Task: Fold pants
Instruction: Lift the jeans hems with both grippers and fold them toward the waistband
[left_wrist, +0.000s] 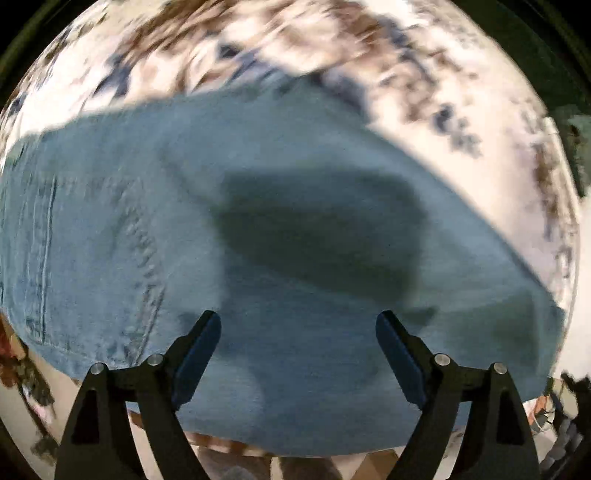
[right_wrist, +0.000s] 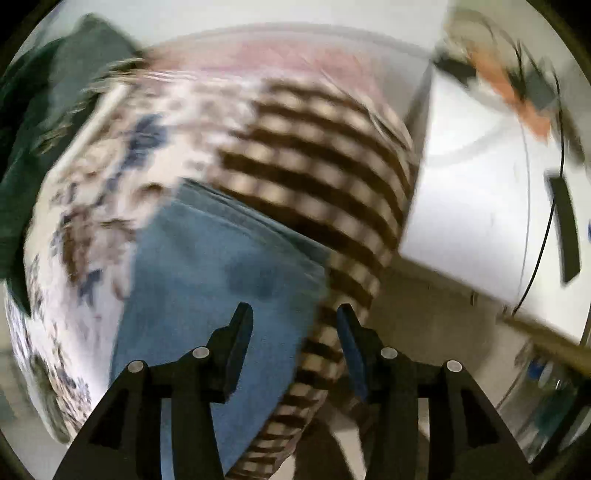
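Note:
Light blue denim pants (left_wrist: 258, 229) lie folded on a floral bedspread (left_wrist: 461, 110) and fill most of the left wrist view. A pocket and seams show at the left. My left gripper (left_wrist: 298, 325) is open and empty just above the near part of the denim. In the right wrist view the pants (right_wrist: 207, 266) lie left of centre, seen from one end. My right gripper (right_wrist: 294, 317) is open and empty over the pants' right edge. Both views are motion-blurred.
A brown-and-cream checked cloth (right_wrist: 325, 173) lies beside the pants on the floral bedspread (right_wrist: 110, 166). A white cabinet or appliance (right_wrist: 472, 206) with a black cable stands at the right. A dark green fabric (right_wrist: 44, 122) is at the far left. Floor shows below.

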